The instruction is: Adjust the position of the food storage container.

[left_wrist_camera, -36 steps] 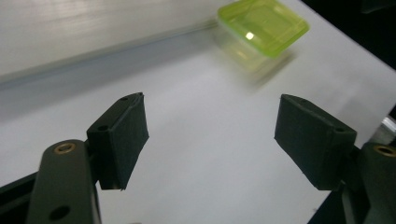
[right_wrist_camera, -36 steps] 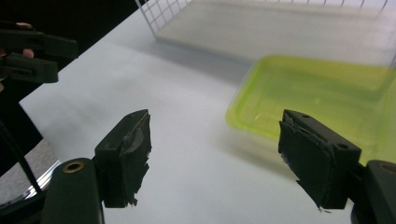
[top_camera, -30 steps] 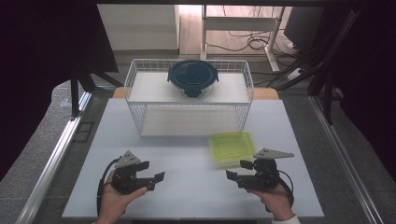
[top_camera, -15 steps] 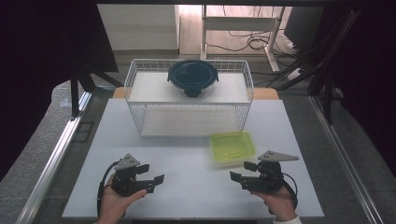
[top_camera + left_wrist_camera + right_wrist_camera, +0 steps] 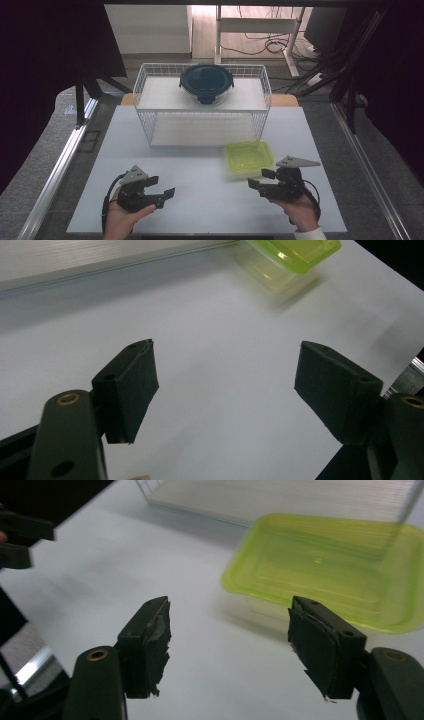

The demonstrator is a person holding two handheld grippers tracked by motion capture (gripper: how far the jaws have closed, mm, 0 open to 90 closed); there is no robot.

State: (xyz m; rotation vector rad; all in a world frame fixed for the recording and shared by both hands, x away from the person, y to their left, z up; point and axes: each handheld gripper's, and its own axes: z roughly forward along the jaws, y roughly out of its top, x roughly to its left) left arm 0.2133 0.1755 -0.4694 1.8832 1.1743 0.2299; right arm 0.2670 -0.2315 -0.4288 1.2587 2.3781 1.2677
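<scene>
A lime-green lidded container [image 5: 248, 157] lies on the white table [image 5: 200, 210], right of centre; it also appears in the left gripper view [image 5: 295, 255] and close up in the right gripper view [image 5: 330, 565]. My right gripper [image 5: 257, 178] hovers just in front of it, pointing left. It is open [image 5: 230, 635]; its jaws have just been closing a little, with nothing between them. My left gripper [image 5: 164, 185] rests low at the front left, open [image 5: 225, 385] over bare table.
A white wire basket [image 5: 260, 100] stands at the back of the table with a round dark-lidded glass container [image 5: 206, 82] on top. Dark floor and metal rails flank the table. The left gripper [image 5: 20, 535] shows at the right gripper view's upper left.
The right gripper has drifted slightly to the right. The left gripper and both containers have stayed where they were.
</scene>
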